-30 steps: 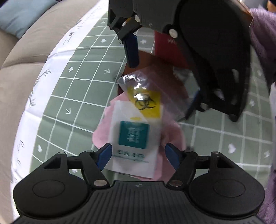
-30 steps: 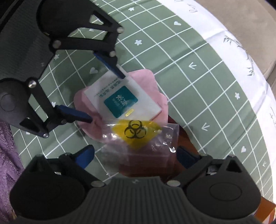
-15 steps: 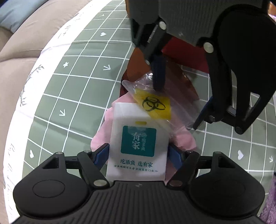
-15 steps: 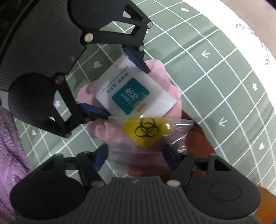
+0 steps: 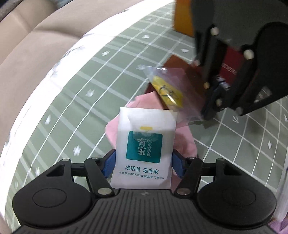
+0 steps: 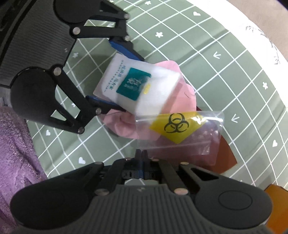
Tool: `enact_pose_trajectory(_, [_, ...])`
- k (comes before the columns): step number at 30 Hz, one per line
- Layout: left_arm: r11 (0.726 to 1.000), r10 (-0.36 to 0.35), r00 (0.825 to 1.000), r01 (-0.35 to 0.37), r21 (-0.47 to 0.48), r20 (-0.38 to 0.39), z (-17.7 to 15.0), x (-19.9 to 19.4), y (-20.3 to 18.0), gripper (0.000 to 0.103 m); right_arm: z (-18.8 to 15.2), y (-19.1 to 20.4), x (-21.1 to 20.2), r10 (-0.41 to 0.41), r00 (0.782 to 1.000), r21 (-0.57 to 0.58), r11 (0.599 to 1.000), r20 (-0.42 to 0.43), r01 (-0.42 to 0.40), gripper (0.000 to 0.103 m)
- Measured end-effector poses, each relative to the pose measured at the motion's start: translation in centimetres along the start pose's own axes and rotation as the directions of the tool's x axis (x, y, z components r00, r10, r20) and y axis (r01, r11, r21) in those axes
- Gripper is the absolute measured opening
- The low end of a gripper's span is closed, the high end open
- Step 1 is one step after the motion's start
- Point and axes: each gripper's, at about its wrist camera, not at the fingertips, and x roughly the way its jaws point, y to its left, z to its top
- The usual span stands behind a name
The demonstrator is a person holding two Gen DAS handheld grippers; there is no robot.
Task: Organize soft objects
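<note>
One green cloth (image 5: 111, 75) with a white grid covered the work surface, its white border (image 5: 59, 64) lying against one beige cushion (image 5: 36, 36) at the far left of the left wrist view. One purple fleece (image 6: 14, 144) lay at the left edge of the right wrist view. Two grippers were in view. The left gripper (image 5: 143, 160) held one white packet (image 5: 144, 147) with a teal label between its two blue fingers (image 5: 108, 162), which pressed on the packet's two side edges; its jaws had just been closing on it. The packet was tilted and raised above one pink cloth (image 6: 172, 100) lying crumpled on the green cloth. The right gripper (image 6: 142, 154) was fully clenched, its jaws having just closed, and it pinched the near left corner of one clear plastic bag (image 6: 181, 133) bearing one yellow biohazard label (image 6: 177, 125). The bag hung just right of the packet, partly over the pink cloth and over one brown sheet (image 6: 225, 154). One red item (image 5: 232, 61) lay far right behind the right gripper in the left wrist view, and one orange item (image 5: 181, 16) stood beyond it.
</note>
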Motion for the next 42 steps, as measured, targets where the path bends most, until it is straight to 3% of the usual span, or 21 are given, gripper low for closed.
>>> enact_pose_trajectory(4, [0.987, 0.021, 1.000, -0.022, -0.158, -0.008, -0.5, -1.3, 0.8, 0.073, -0.3, 0.2, -1.7, -0.041, 0.998, -0.021, 0.999, 0.037, 0.042, 0.003])
enact_pose_trajectory(5, [0.984, 0.023, 1.000, -0.022, -0.176, 0.007, -0.7, -1.6, 0.9, 0.073, 0.3, 0.4, -2.0, -0.068, 0.996, -0.020, 0.997, 0.049, 0.070, 0.012])
enact_pose_trajectory(6, [0.984, 0.028, 1.000, -0.024, -0.179, 0.015, -0.8, -1.7, 1.0, 0.073, 0.5, 0.3, -2.2, -0.100, 0.993, -0.010, 0.995, 0.060, 0.100, 0.041])
enact_pose_trajectory(7, [0.983, 0.033, 0.999, -0.030, -0.182, 0.018, -0.9, -1.8, 1.0, 0.073, 0.6, 0.2, -2.3, -0.119, 0.990, 0.004, 0.993, 0.077, 0.119, 0.063])
enact_pose_trajectory(12, [0.985, 0.061, 0.998, -0.064, -0.162, -0.022, -1.1, -0.9, 0.6, 0.073, 1.9, 0.2, -1.0, -0.169, 0.983, -0.043, 0.984, 0.075, 0.172, 0.094])
enact_pose_trajectory(15, [0.985, 0.053, 0.998, -0.056, -0.164, -0.022, -1.0, -0.6, 0.8, 0.073, 2.8, 0.1, 1.2, -0.204, 0.979, -0.099, 0.974, 0.011, 0.204, 0.099])
enact_pose_trajectory(18, [0.982, 0.050, 0.999, -0.052, -0.179, -0.019, -1.0, -0.6, 1.3, 0.073, 3.6, -0.5, 2.5, -0.216, 0.976, -0.102, 0.972, -0.038, 0.211, 0.098])
enact_pose_trajectory(20, [0.982, 0.045, 0.999, -0.046, -0.186, -0.010, -0.9, -0.6, 1.4, 0.073, 3.9, -0.5, 3.0, -0.212, 0.976, -0.103, 0.973, -0.048, 0.206, 0.088])
enact_pose_trajectory(21, [0.981, 0.044, 0.999, -0.045, -0.187, -0.006, -0.8, -0.8, 1.3, 0.073, 4.0, -0.6, 3.1, -0.202, 0.978, -0.096, 0.976, -0.055, 0.196, 0.072])
enact_pose_trajectory(23, [0.981, 0.042, 0.999, -0.041, -0.188, 0.002, -1.0, -0.7, 1.4, 0.073, 4.0, -0.5, 3.1, -0.202, 0.978, -0.089, 0.976, -0.052, 0.197, 0.066])
enact_pose_trajectory(25, [0.982, 0.040, 0.999, -0.038, -0.187, 0.006, -1.2, -0.7, 1.3, 0.073, 3.9, -0.2, 2.8, -0.206, 0.977, -0.101, 0.974, -0.046, 0.201, 0.049])
enact_pose_trajectory(27, [0.982, 0.043, 0.999, -0.040, -0.185, 0.009, -1.3, -0.8, 1.3, 0.073, 4.0, -0.2, 2.5, -0.204, 0.978, -0.093, 0.975, -0.042, 0.200, 0.041])
enact_pose_trajectory(28, [0.982, 0.044, 0.999, -0.041, -0.185, 0.010, -1.3, -0.9, 1.2, 0.073, 4.0, -0.2, 2.2, -0.193, 0.980, -0.088, 0.978, -0.042, 0.189, 0.022])
enact_pose_trajectory(30, [0.982, 0.045, 0.999, -0.042, -0.184, 0.013, -1.3, -1.1, 1.1, 0.073, 3.9, -0.1, 2.0, -0.179, 0.983, -0.072, 0.982, -0.047, 0.176, 0.000])
enact_pose_trajectory(40, [0.961, 0.094, 0.996, -0.088, -0.261, 0.009, -1.3, -4.4, -0.1, 0.073, 1.8, 2.0, -1.7, -0.205, 0.977, -0.023, 0.978, 0.053, 0.207, 0.000])
enact_pose_trajectory(41, [0.952, 0.112, 0.994, -0.108, -0.286, -0.001, -1.5, -4.6, -0.2, 0.073, 1.6, 1.9, -2.0, -0.218, 0.973, 0.018, 0.976, 0.073, 0.218, 0.002])
enact_pose_trajectory(42, [0.944, 0.126, 0.992, -0.122, -0.308, -0.008, -1.5, -4.7, -0.3, 0.073, 1.5, 1.5, -2.4, -0.230, 0.968, 0.080, 0.972, 0.099, 0.223, 0.015])
